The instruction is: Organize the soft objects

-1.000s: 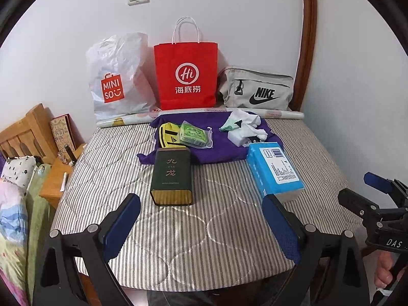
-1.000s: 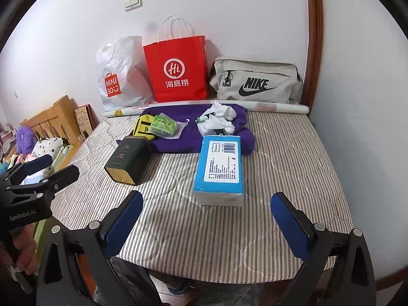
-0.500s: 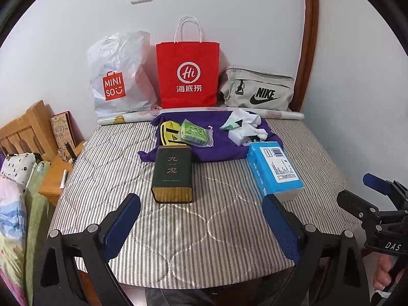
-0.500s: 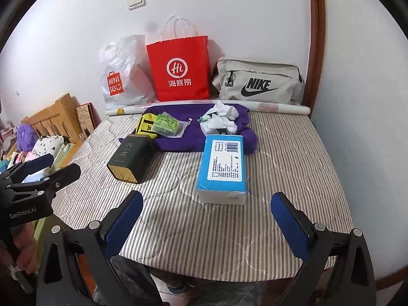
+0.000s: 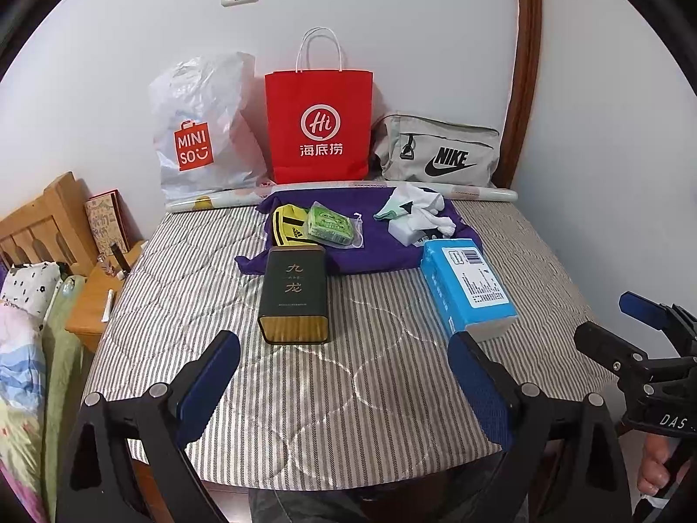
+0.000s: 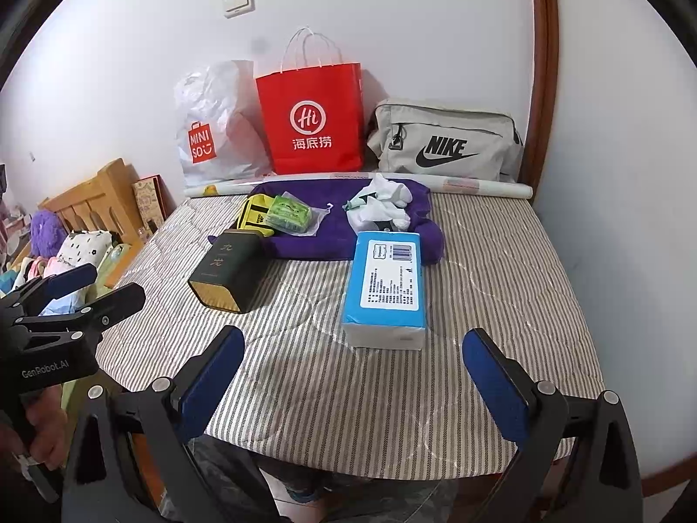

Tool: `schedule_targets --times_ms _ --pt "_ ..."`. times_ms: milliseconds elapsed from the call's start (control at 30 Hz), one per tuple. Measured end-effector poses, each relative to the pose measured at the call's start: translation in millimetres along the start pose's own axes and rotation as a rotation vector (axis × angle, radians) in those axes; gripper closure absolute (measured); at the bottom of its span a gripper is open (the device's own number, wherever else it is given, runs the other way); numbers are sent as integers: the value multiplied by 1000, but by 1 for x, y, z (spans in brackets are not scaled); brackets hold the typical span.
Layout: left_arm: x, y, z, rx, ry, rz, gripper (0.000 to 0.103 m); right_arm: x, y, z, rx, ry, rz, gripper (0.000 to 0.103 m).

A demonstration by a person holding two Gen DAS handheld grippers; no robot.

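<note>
On the striped mattress (image 5: 305, 414) lies a purple cloth (image 5: 374, 239). On it rest a yellow-black sports item (image 5: 289, 226), a green packet in a clear bag (image 5: 331, 224) and crumpled white socks (image 5: 418, 209). In front of the cloth sit a dark green tin (image 5: 296, 296) and a blue tissue pack (image 5: 468, 287). My left gripper (image 5: 344, 388) hangs open and empty over the near edge. My right gripper (image 6: 353, 385) is also open and empty, short of the tissue pack (image 6: 385, 287).
A white Miniso plastic bag (image 5: 200, 139), a red paper bag (image 5: 320, 126) and a grey Nike bag (image 5: 440, 152) stand against the back wall behind a paper roll (image 5: 479, 194). A wooden headboard (image 5: 39, 226) and bedding are on the left. A wall is close on the right.
Both views have shifted only slightly. Nothing on the mattress has moved, and both grippers stay open.
</note>
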State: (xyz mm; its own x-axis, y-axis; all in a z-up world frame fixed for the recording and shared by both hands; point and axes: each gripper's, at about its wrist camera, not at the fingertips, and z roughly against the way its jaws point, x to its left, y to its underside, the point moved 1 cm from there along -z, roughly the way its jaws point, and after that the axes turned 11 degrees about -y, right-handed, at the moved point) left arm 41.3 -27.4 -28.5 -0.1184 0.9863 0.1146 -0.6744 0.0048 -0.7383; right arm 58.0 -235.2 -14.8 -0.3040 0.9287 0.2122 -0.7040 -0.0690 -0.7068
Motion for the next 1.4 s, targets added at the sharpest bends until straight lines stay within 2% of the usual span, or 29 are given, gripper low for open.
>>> schedule_targets --times_ms 1400 --pt "0 1 1 4 -3 4 7 3 0 5 -7 -8 4 4"
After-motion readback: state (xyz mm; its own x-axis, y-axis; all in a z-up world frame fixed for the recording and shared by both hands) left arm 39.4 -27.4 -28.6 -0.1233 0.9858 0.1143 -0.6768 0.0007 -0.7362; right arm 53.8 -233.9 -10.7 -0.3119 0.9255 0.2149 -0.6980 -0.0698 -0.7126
